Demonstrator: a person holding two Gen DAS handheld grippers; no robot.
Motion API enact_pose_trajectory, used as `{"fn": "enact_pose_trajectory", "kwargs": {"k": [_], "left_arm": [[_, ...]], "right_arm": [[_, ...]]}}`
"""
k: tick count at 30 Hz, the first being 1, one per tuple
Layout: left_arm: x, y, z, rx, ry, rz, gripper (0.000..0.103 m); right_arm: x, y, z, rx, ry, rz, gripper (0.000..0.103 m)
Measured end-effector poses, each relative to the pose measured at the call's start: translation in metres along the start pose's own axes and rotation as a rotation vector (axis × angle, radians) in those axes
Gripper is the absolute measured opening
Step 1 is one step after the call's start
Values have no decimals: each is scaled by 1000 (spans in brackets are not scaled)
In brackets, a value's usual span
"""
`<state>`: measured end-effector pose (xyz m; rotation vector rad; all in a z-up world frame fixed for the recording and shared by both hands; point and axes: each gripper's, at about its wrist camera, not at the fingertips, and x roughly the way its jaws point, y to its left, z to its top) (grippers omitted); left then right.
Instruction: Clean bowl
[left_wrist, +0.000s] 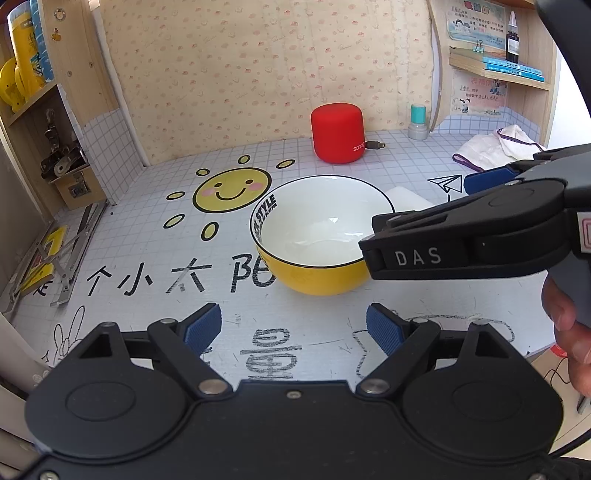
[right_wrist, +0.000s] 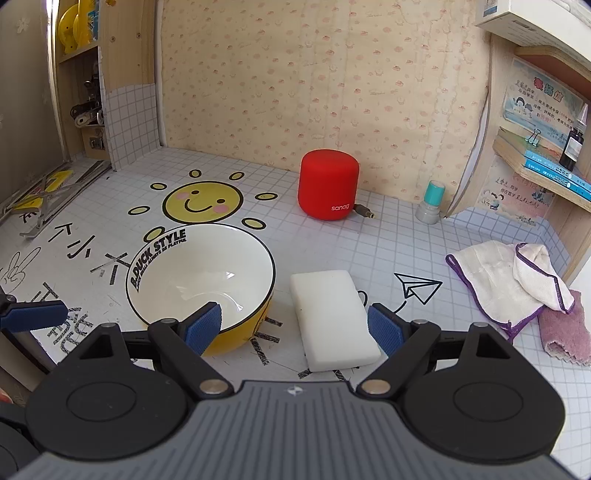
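Observation:
A bowl (left_wrist: 321, 236), yellow outside and white inside, stands upright on the printed desk mat (left_wrist: 155, 229). My left gripper (left_wrist: 293, 328) is open and holds nothing, a short way in front of the bowl. In the right wrist view the bowl (right_wrist: 199, 280) sits beside a white sponge block (right_wrist: 332, 317). My right gripper (right_wrist: 294, 328) is open above them; its left finger hangs over the bowl's near rim and the sponge lies below the gap. Seen from the left wrist, the right gripper's black finger (left_wrist: 461, 240) covers the bowl's right edge, with the sponge (left_wrist: 408, 199) behind.
A red speaker (right_wrist: 328, 184) with a cable and a teal-capped stamp (right_wrist: 430, 203) stand near the back wall. A white cloth (right_wrist: 506, 280) and a purple cloth (right_wrist: 565, 328) lie at the right. Shelves flank both sides; a folded metal stand (left_wrist: 62, 258) lies left. A hand (left_wrist: 569, 317) grips the right tool.

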<state>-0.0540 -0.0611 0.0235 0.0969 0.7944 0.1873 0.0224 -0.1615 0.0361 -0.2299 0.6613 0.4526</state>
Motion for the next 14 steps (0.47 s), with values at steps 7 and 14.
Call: {"fn": "enact_pose_trajectory", "kwargs": {"k": [7,14], "left_arm": [[1,1,1,-2,2,0,87],[1,0,0,1,-10,18,87]], "right_arm": [[1,-2,1,-2,-1,6,87],[-1,0,1,-12,-12,1,87]]}}
